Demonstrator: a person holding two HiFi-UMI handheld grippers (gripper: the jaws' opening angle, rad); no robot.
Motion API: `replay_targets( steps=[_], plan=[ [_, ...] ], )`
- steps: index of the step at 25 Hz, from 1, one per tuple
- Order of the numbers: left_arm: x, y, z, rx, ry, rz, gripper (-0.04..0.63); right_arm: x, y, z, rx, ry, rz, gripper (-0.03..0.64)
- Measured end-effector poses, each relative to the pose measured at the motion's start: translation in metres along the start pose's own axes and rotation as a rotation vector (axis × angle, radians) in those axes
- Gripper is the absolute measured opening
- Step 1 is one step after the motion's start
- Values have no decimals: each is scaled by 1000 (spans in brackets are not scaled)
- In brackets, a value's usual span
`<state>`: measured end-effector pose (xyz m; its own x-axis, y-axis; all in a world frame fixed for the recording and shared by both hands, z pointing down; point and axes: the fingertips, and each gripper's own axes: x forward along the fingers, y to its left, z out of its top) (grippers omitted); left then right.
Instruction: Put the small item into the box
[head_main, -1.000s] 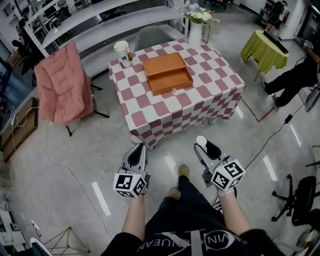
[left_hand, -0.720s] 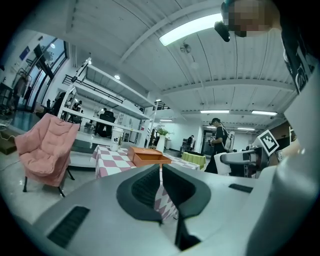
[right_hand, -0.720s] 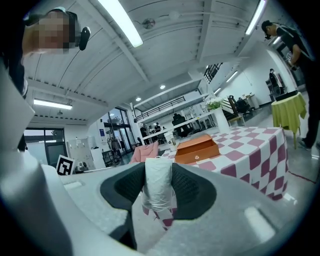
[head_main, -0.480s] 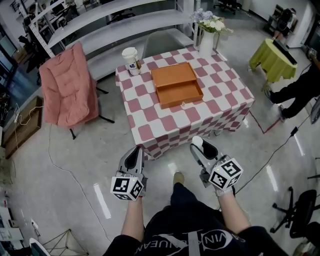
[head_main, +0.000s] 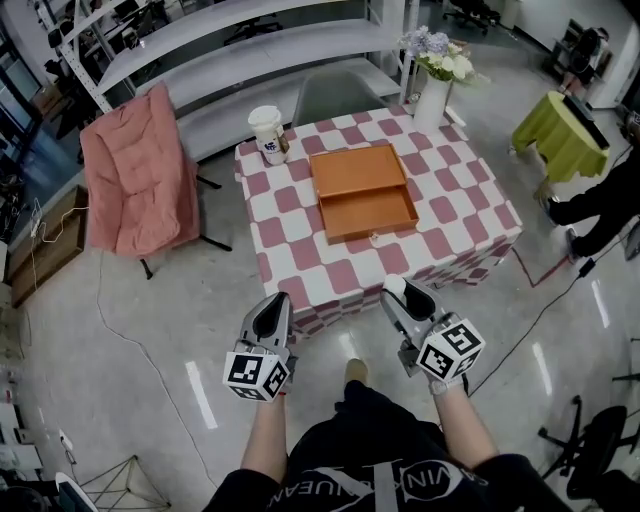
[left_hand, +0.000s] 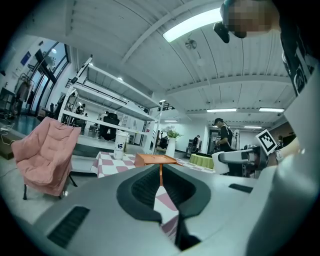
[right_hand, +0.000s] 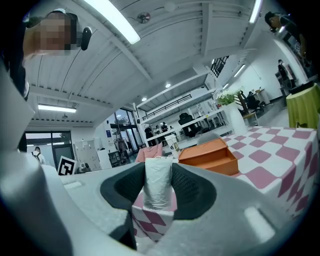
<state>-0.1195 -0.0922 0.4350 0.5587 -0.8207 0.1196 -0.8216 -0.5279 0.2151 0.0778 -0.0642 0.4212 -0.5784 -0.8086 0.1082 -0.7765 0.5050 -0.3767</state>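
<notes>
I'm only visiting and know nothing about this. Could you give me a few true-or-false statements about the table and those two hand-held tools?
1. The right tool grips a small white item. True.
2. The orange box lies open on the checkered table. True.
3. The left tool holds something too. False: its jaws are together with nothing between them.
4. The paper cup stands inside the box. False: it stands apart from the box, at the table's far left corner.
</notes>
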Motion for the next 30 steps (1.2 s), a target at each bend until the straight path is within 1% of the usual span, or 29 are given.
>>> replay_targets(
  steps=[10, 14, 16, 20, 24, 27, 30],
  plan=[
    [41, 10, 10, 33, 27, 21, 20, 31, -40, 12, 43, -9, 22, 155],
    [56, 15, 11, 41, 20, 33, 20, 38, -53, 12, 49, -12, 32, 155],
    [64, 12, 10, 39, 18, 26, 20, 39, -61, 13, 48, -11, 30, 155],
    [76, 4, 2, 38, 50, -2, 20, 36, -70, 13, 62, -11, 20, 155],
    [87, 2, 7, 38, 43, -19, 20, 35, -79, 12, 71, -14, 7, 155],
    [86, 0, 4, 34, 49, -27, 20, 36, -85, 7, 98, -5, -3, 155],
    [81, 5, 2, 29, 67, -24, 20, 42, -82, 7, 98, 3, 3, 155]
  ],
)
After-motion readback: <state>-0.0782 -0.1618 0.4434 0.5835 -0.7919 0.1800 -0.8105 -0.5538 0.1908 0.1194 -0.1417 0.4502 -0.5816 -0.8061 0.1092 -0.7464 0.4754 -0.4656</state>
